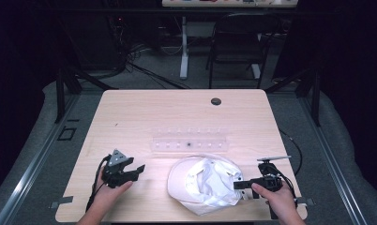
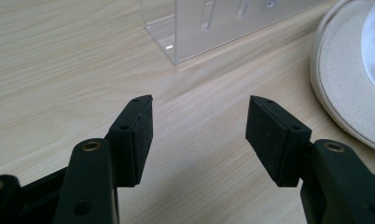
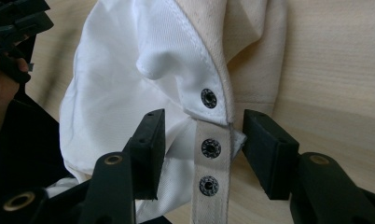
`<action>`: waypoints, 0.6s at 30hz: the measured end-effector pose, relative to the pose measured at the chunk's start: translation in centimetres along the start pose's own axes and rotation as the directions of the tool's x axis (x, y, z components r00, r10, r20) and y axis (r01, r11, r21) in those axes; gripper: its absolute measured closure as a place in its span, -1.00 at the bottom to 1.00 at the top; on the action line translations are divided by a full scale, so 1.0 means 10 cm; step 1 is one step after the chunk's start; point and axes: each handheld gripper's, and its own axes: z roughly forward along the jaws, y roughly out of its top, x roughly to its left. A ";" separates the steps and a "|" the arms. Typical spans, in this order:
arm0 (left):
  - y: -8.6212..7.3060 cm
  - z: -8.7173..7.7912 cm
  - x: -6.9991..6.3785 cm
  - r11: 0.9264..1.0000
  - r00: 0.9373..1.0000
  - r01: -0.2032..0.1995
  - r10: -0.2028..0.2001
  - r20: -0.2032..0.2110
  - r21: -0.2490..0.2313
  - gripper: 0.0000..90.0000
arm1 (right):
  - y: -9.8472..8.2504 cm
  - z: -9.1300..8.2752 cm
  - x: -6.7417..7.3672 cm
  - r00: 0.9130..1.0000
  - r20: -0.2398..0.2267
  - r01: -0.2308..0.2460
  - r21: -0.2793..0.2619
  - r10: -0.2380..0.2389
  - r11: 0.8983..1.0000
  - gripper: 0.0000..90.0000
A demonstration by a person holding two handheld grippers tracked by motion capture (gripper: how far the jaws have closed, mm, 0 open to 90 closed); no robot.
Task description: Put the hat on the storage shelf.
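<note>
A white cap [image 1: 205,185] lies upside down near the table's front edge, its white lining [image 3: 125,70] facing up. In the right gripper view, its cream snap strap [image 3: 212,170] with dark metal snaps runs between the jaws of my right gripper [image 3: 202,149]. The pads stand apart on either side of the strap without pressing it. In the high view my right gripper [image 1: 239,185] sits at the cap's right edge. My left gripper [image 1: 137,169] rests left of the cap, open over bare wood, with nothing between its pads [image 2: 199,135]. The cap's brim [image 2: 344,88] lies to its right.
A clear plastic rack [image 1: 190,143] lies flat behind the cap; its corner [image 2: 209,28] stands just ahead of my left gripper. The table [image 1: 144,112] has a round cable hole [image 1: 216,101] at the back. A chair and a desk leg stand beyond the table.
</note>
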 end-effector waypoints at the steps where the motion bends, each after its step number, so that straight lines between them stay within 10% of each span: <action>1: 0.00 0.00 0.00 1.000 1.000 0.001 -0.001 0.001 0.000 -0.07 | 0.00 0.03 -0.02 1.000 -0.019 -0.012 0.014 0.012 1.000 0.11; 18: 0.00 0.00 0.00 1.000 1.000 0.002 -0.002 -0.001 -0.001 -0.07 | 0.07 -0.09 -0.01 0.989 -0.131 -0.067 -0.007 0.066 0.998 0.36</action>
